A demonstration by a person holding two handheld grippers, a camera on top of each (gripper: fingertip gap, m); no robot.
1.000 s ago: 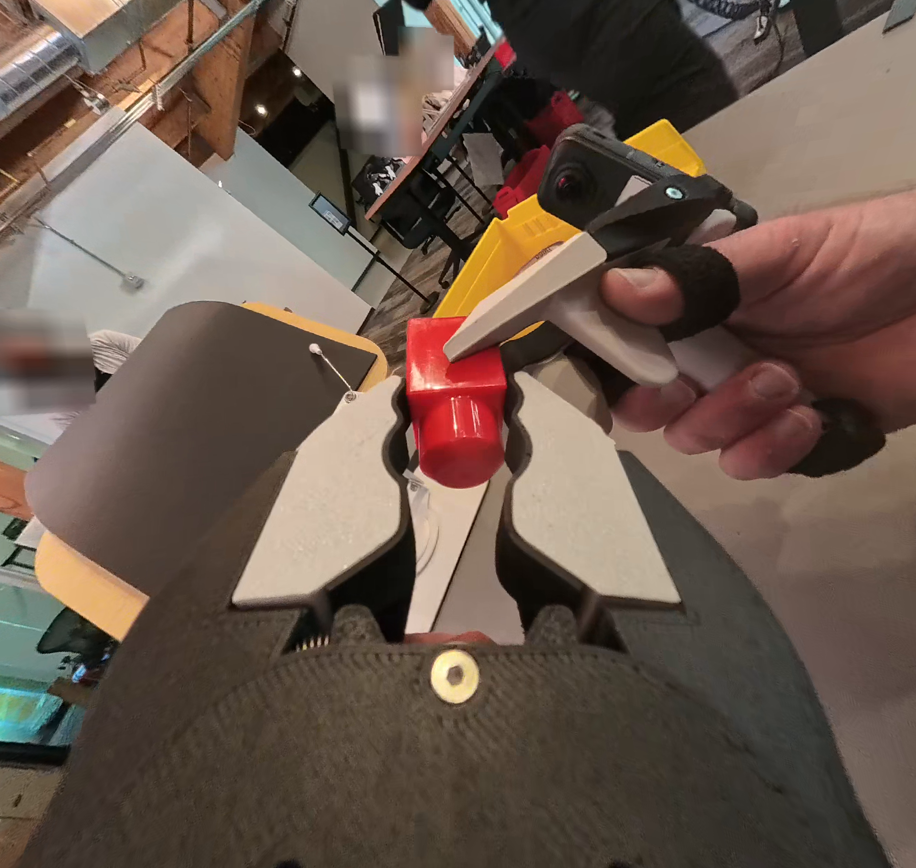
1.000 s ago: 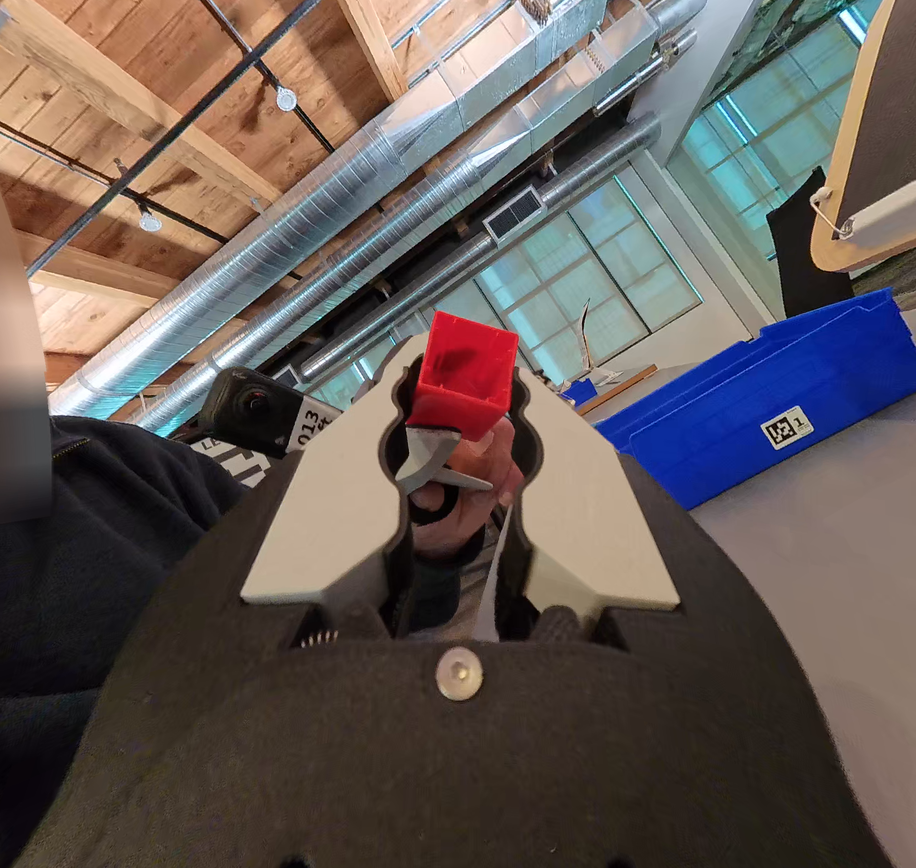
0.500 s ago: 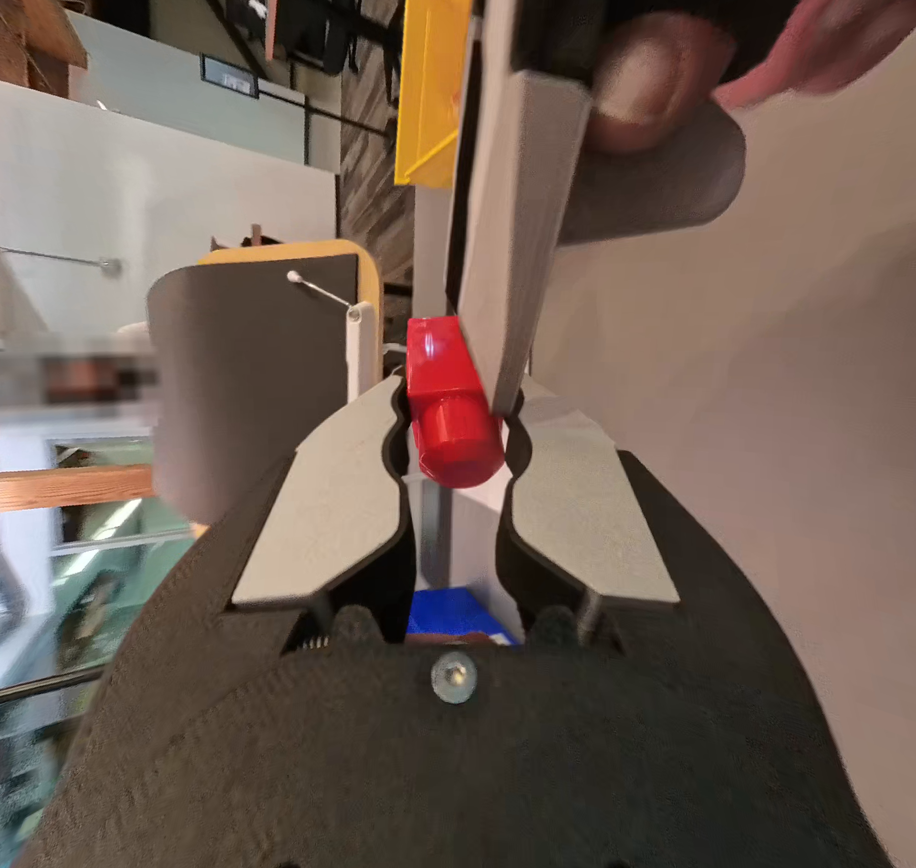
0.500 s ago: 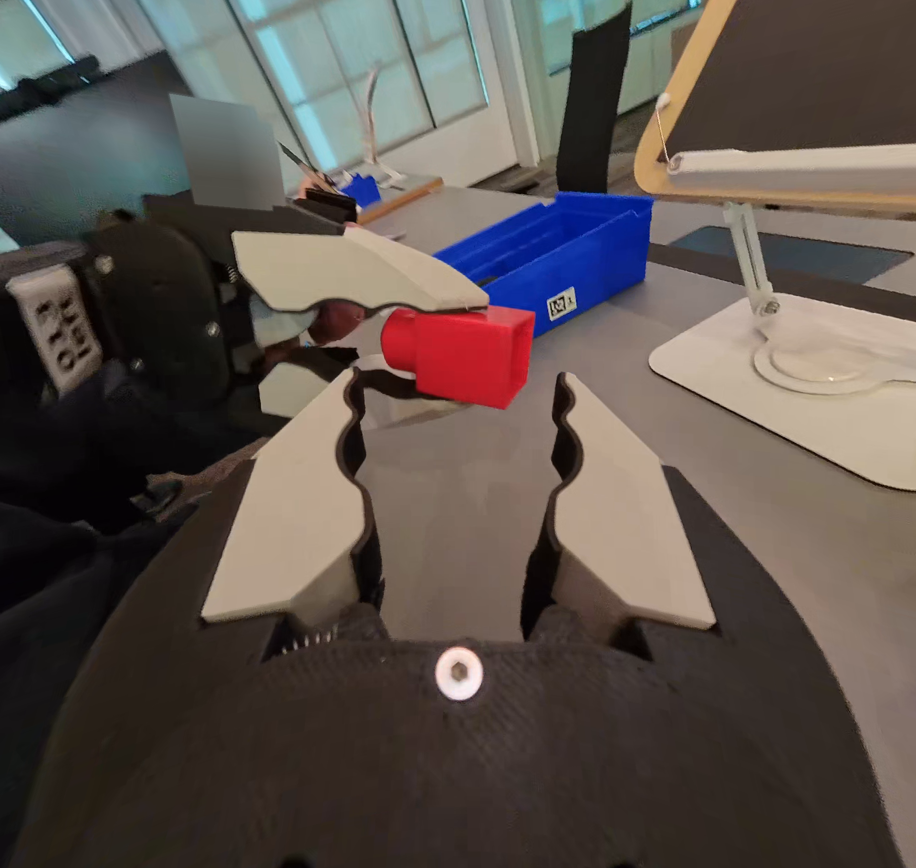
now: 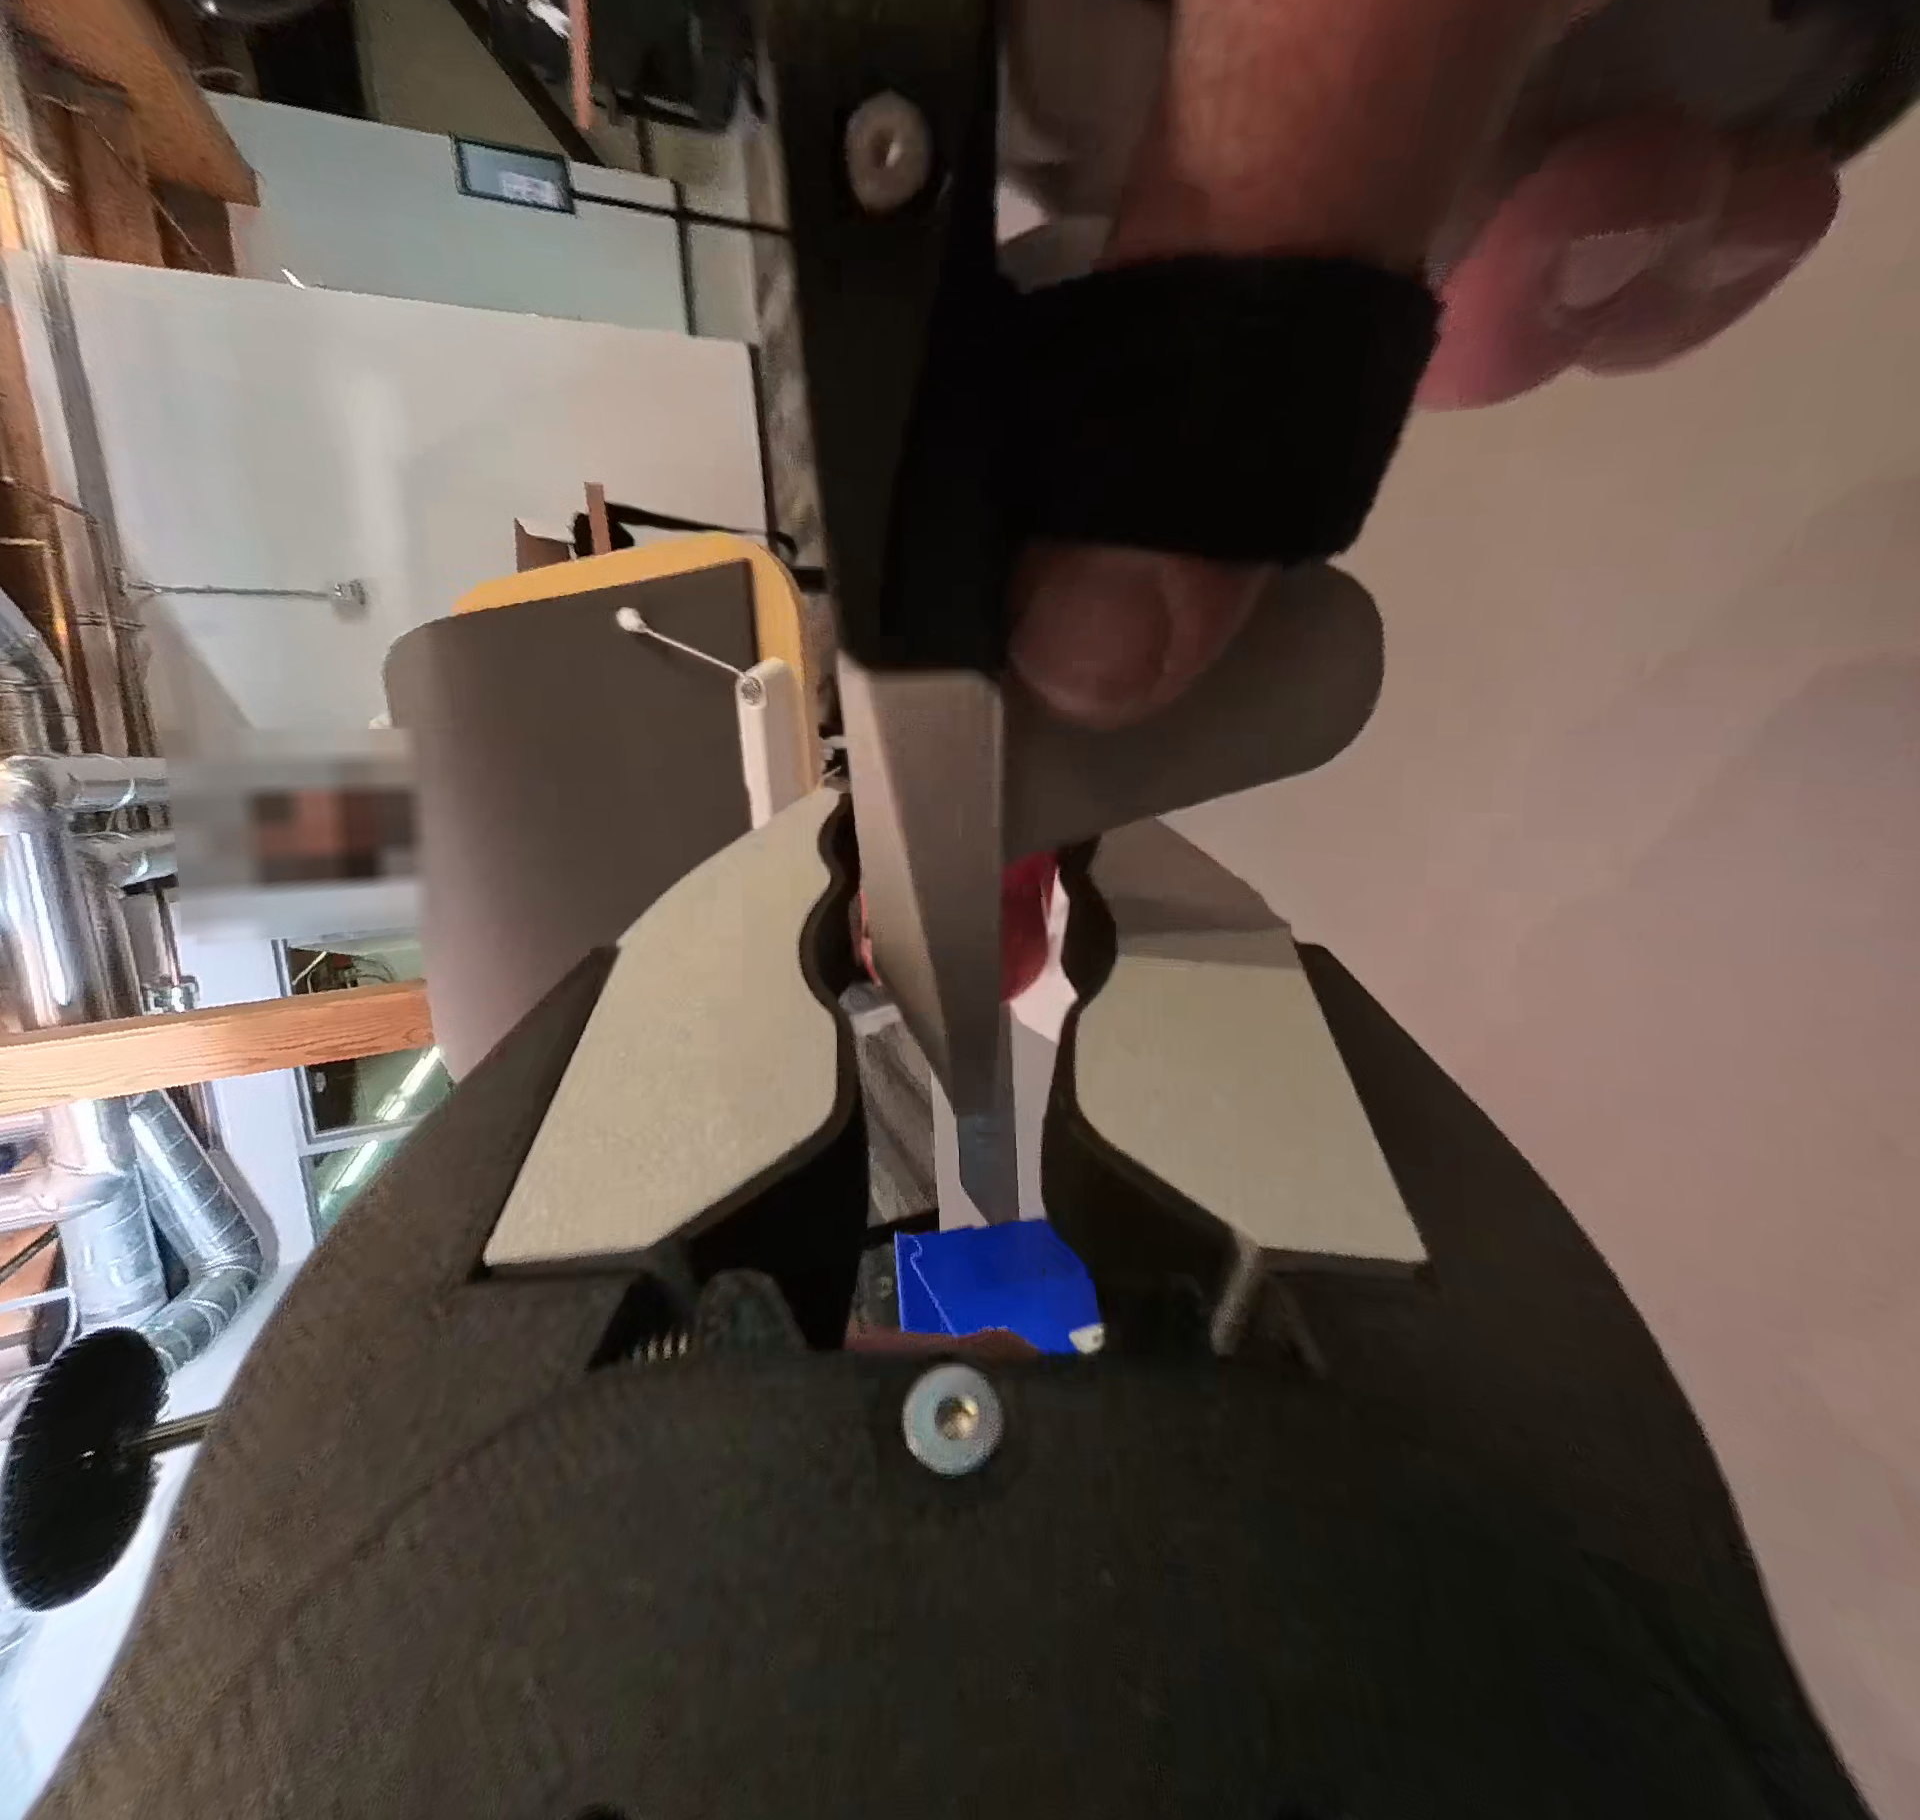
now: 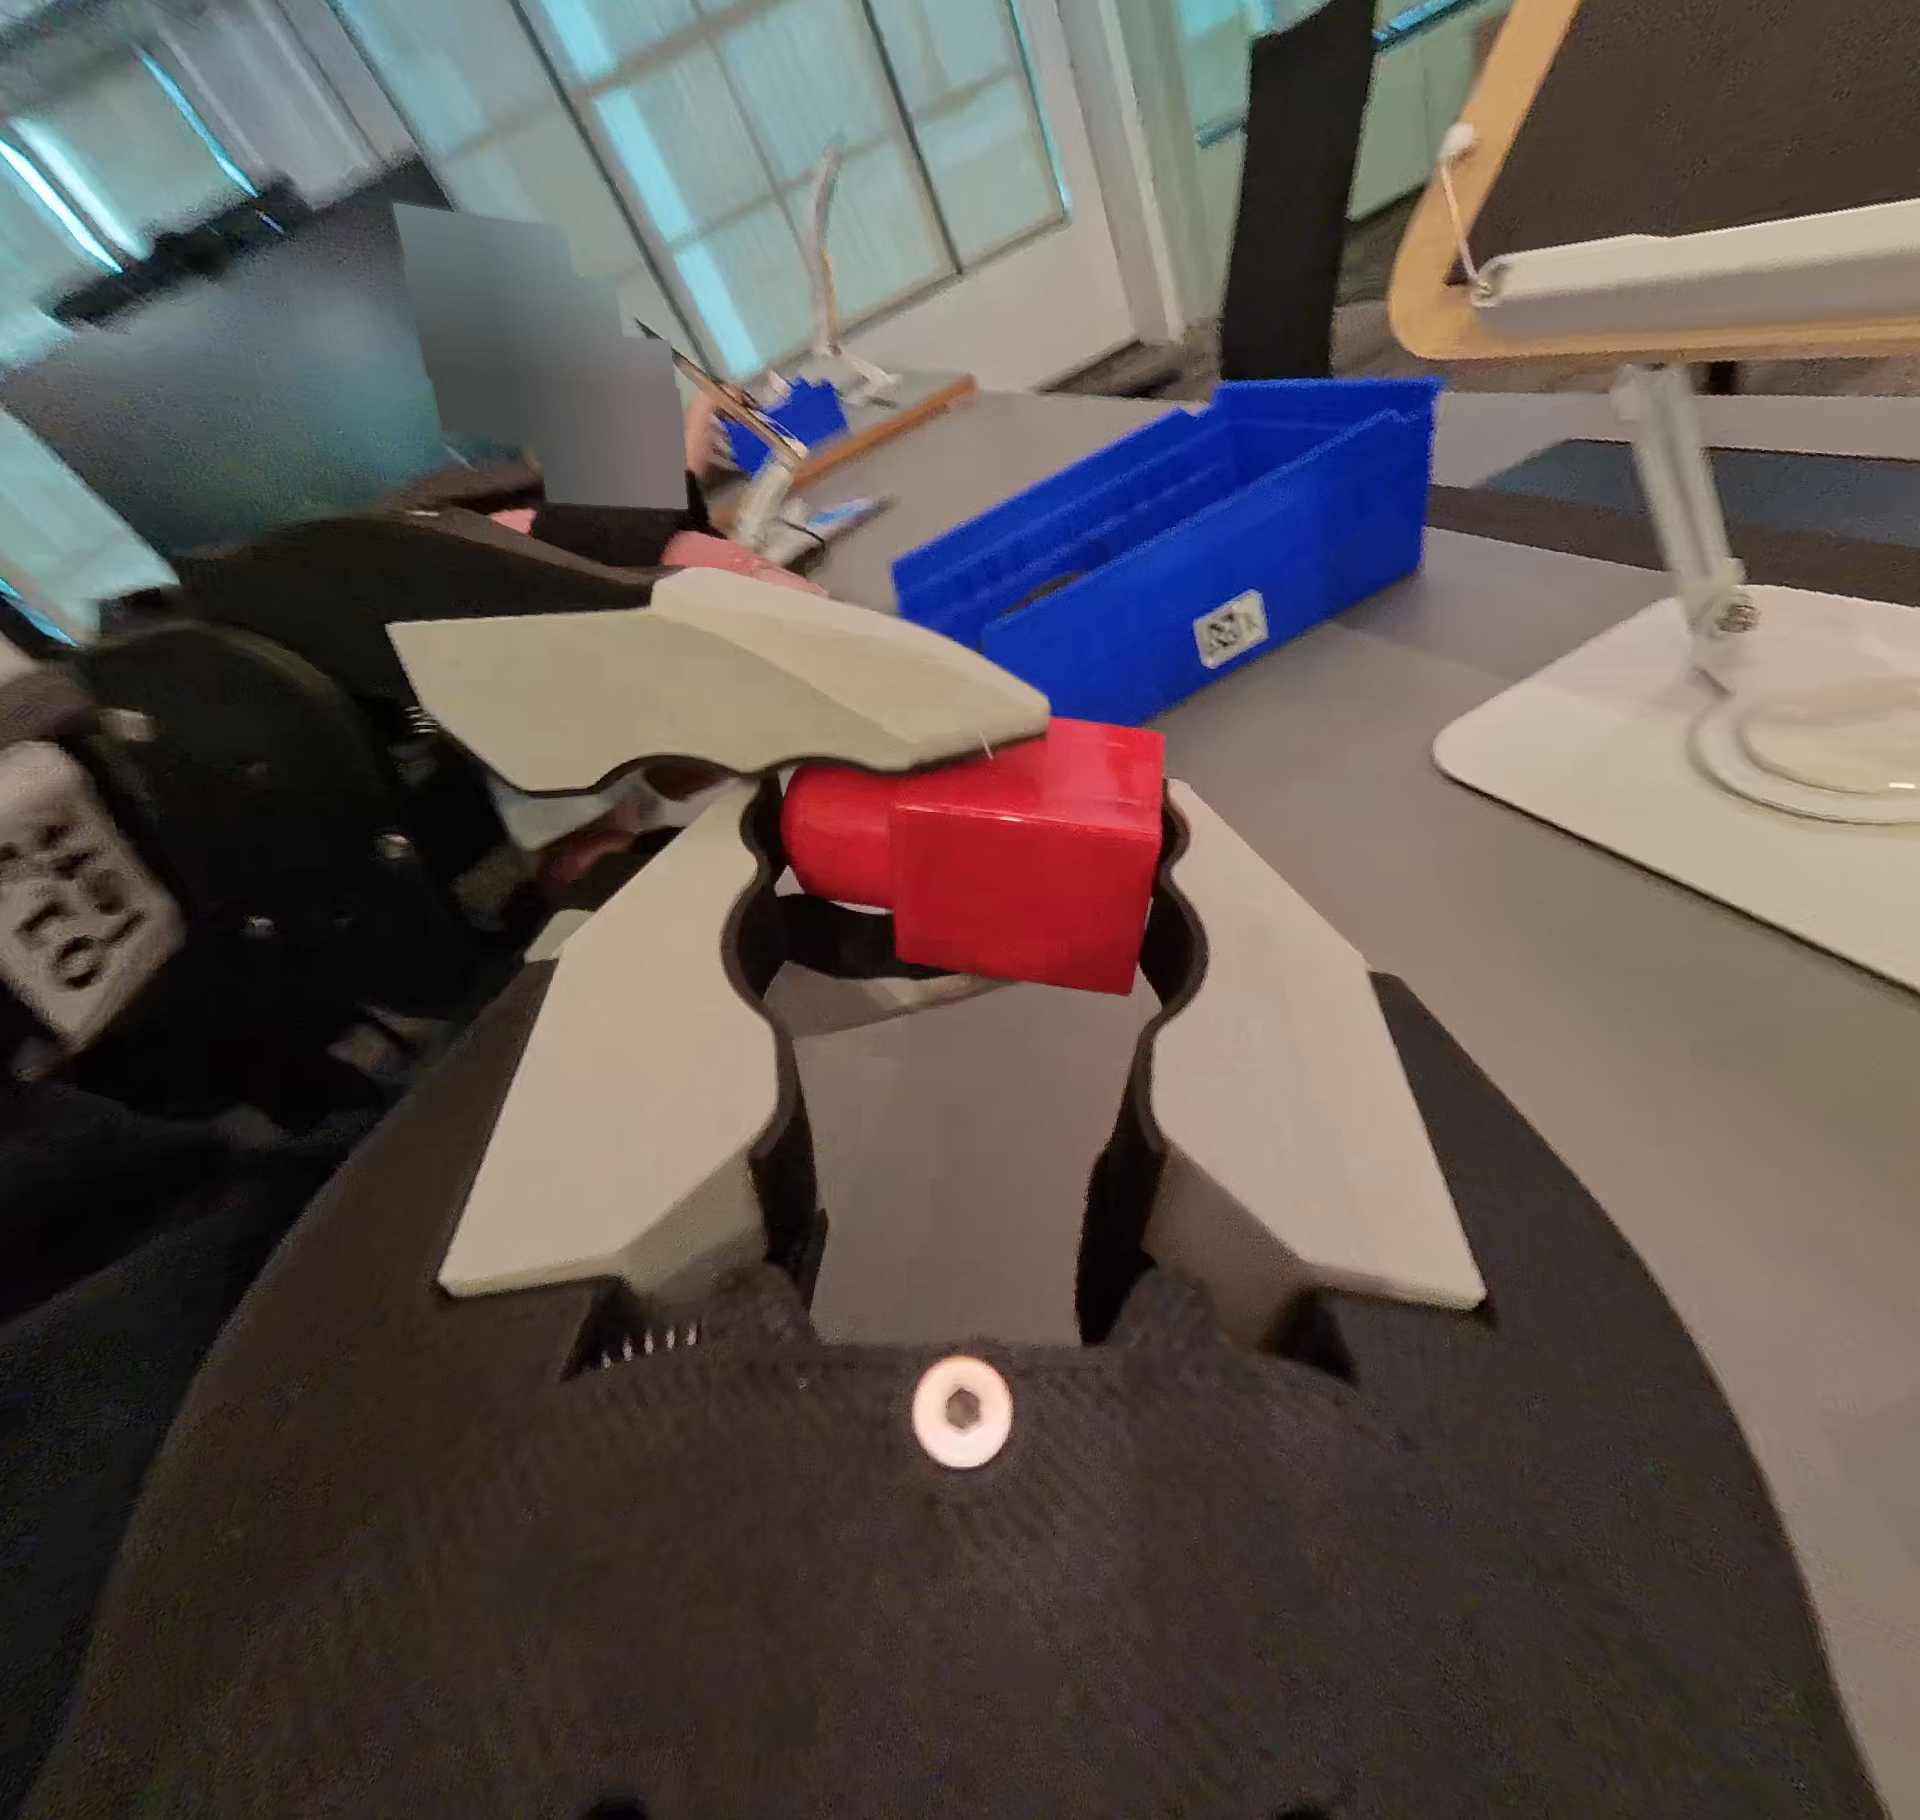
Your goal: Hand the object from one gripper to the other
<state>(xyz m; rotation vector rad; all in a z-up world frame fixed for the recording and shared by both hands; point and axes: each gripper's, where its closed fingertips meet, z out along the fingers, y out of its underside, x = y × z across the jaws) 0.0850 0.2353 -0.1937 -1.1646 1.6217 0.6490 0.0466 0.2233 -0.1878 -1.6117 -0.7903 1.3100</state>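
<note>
A red block [image 6: 1018, 866] with a square end and a round stub lies crosswise in the right wrist view. My left gripper [image 5: 956, 866] is shut on it. One of its grey fingers [image 6: 727, 690] lies over the block's top. In the left wrist view only a sliver of the red block [image 5: 1029, 923] shows. My right gripper [image 6: 961, 814] is open, with one jaw at each end of the block and close to it. One of its fingers [image 5: 935, 887] reaches down between my left jaws and hides most of the block. A hand [image 5: 1351, 108] holds the right gripper.
A blue bin [image 6: 1195, 565] stands on the grey table [image 6: 1455, 1043] behind the block; a corner of the blue bin [image 5: 997, 1292] shows in the left wrist view. A white stand base [image 6: 1662, 762] with a tan-edged dark board [image 6: 1714, 108] is at the right. A person sits far back left. The tips of both grippers are at nearly the same place.
One second ago both grippers were shut on the block. The right gripper then opened. It has since moved forward, so the block now lies between its open jaws. The left gripper keeps its hold.
</note>
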